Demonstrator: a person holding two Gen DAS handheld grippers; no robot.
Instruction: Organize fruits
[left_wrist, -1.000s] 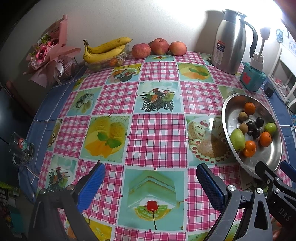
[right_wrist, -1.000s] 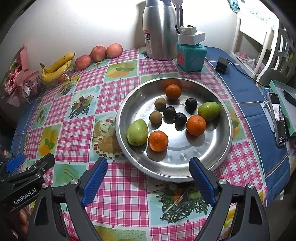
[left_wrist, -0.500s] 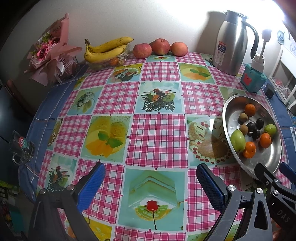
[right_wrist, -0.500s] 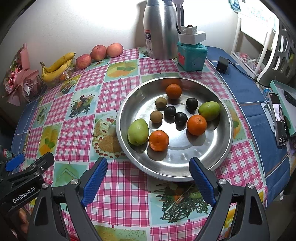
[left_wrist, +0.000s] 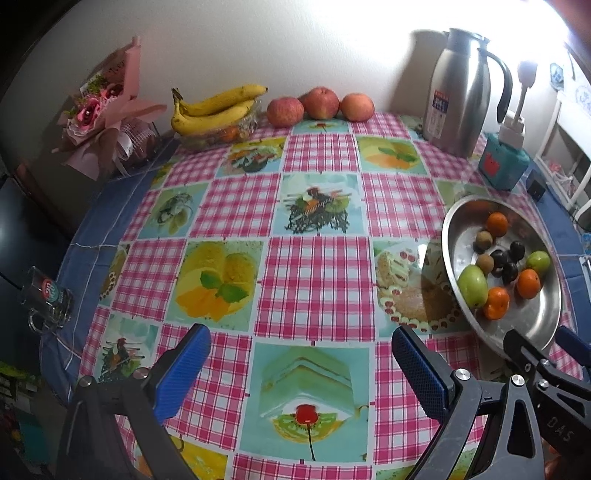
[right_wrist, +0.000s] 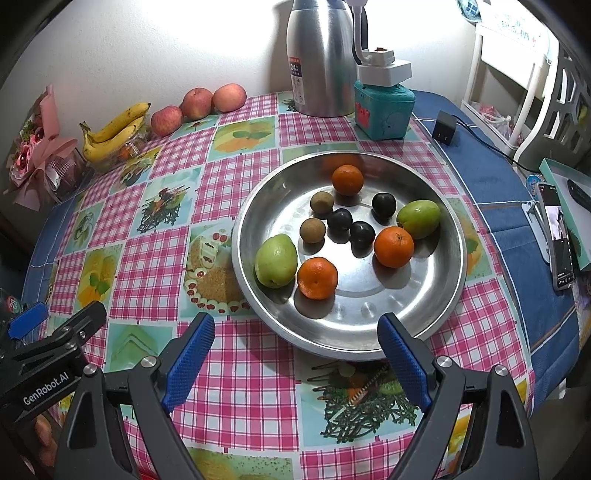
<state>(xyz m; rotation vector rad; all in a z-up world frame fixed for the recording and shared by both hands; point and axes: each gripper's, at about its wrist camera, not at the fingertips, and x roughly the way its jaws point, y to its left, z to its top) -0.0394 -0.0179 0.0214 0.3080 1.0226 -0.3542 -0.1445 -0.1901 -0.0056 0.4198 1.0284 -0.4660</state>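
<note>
You hold your right gripper (right_wrist: 295, 363) and left gripper (left_wrist: 301, 363) wide apart with nothing between the jaws above the checked tablecloth (right_wrist: 240, 369), just short of the steel tray (right_wrist: 436, 295) holding tangerines (right_wrist: 317, 277), green fruits (right_wrist: 276, 260) and dark plums (right_wrist: 362, 234).

The checked surface (right_wrist: 236, 387) carries a steel dish (right_wrist: 436, 295) just ahead of the right claw (right_wrist: 295, 354); bananas (right_wrist: 114, 133), apples (right_wrist: 197, 103) and a flask (right_wrist: 321, 59) lie far beyond.
</note>
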